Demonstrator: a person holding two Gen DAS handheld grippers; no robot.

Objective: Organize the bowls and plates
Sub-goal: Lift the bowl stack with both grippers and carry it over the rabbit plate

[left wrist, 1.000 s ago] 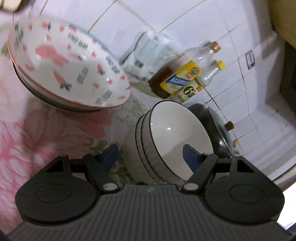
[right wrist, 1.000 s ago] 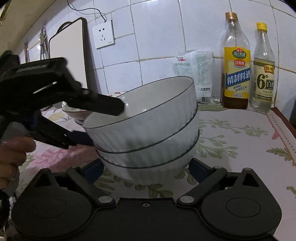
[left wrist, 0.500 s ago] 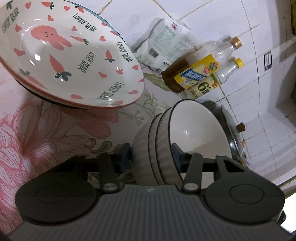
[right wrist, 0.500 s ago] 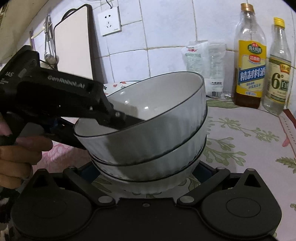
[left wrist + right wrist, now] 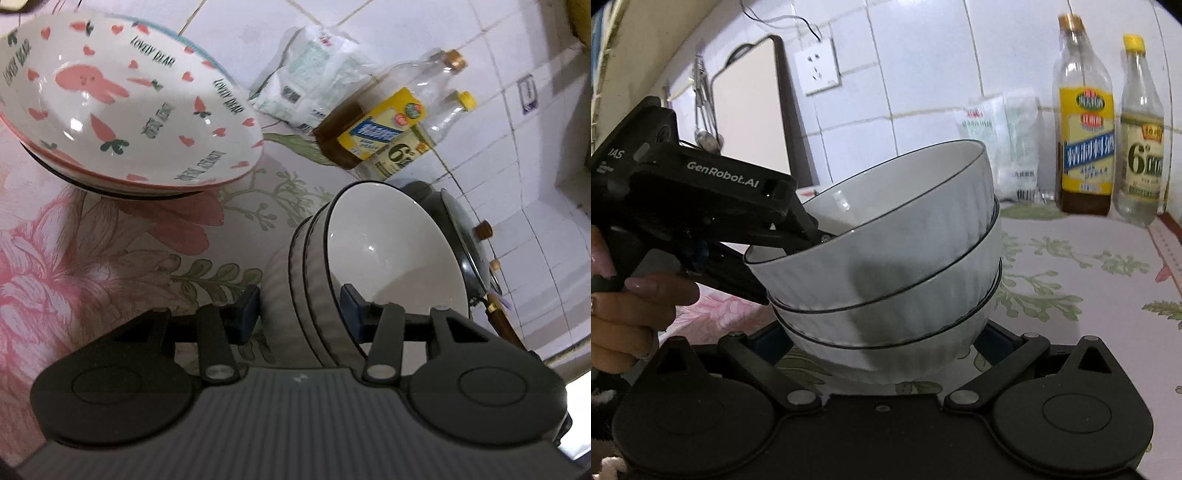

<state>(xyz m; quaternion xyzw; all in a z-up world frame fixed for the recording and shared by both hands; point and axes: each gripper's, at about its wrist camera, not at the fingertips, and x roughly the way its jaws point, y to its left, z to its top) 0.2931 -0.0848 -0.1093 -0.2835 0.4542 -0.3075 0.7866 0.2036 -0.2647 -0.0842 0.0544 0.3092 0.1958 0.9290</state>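
A stack of three white ribbed bowls with dark rims (image 5: 354, 266) (image 5: 886, 266) is held tilted above the floral counter. My left gripper (image 5: 301, 308) is shut on the stack's rim, one finger inside the top bowl and one under the stack; it also shows in the right wrist view (image 5: 783, 254). My right gripper (image 5: 882, 341) is open, its fingers on either side of the bottom bowl's base. A stack of rabbit-and-carrot plates (image 5: 122, 122) sits at the upper left of the left wrist view.
Two bottles (image 5: 1086, 140) (image 5: 1141, 147) and a plastic packet (image 5: 1001, 140) stand against the tiled wall. A dark pot with a lid (image 5: 465, 243) is beyond the bowls. A cutting board (image 5: 746, 122) leans on the wall by a socket (image 5: 816, 66).
My left gripper closed on the rim of the bowl stack, and the stack has tilted and risen. My right gripper stayed open under it.
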